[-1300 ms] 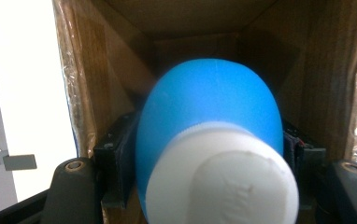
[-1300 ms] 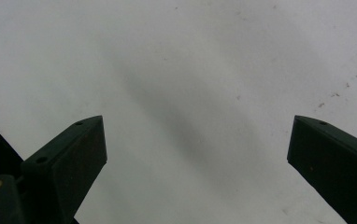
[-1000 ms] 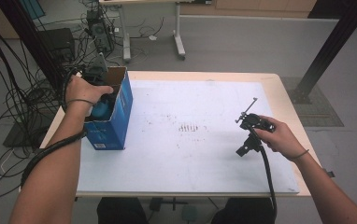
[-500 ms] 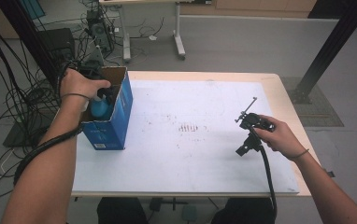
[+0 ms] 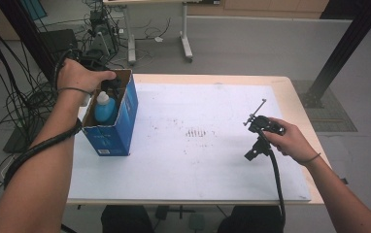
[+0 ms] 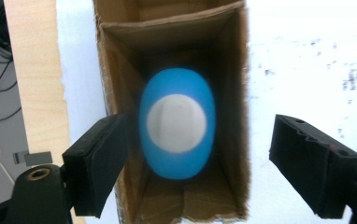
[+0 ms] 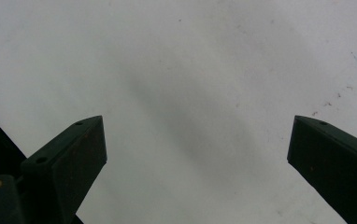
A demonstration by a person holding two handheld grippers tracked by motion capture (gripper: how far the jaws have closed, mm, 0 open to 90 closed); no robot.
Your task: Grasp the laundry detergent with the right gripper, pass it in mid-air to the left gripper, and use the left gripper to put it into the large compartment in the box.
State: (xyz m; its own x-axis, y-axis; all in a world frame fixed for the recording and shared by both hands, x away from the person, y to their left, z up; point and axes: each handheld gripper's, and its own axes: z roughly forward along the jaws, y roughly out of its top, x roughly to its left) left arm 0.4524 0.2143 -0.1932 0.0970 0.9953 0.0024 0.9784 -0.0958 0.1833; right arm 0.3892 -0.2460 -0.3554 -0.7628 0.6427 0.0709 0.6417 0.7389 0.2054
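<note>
Now your left gripper [image 6: 193, 158], jaws just opened wide, has let go of the blue bottle [image 5: 105, 108] in the cardboard box [image 5: 120, 127]; lift clear. Your right gripper [image 7: 195, 154] gapes empty.

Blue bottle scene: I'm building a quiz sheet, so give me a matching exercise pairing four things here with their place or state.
Things:
1. blue bottle
2. cardboard box
3. left tongs
4. right tongs

Places or states:
A. open above the white sheet
B. on the table's left edge
C. standing inside the box
D. open above the bottle, not touching it

Pairs: 1-C, 2-B, 3-D, 4-A
</note>
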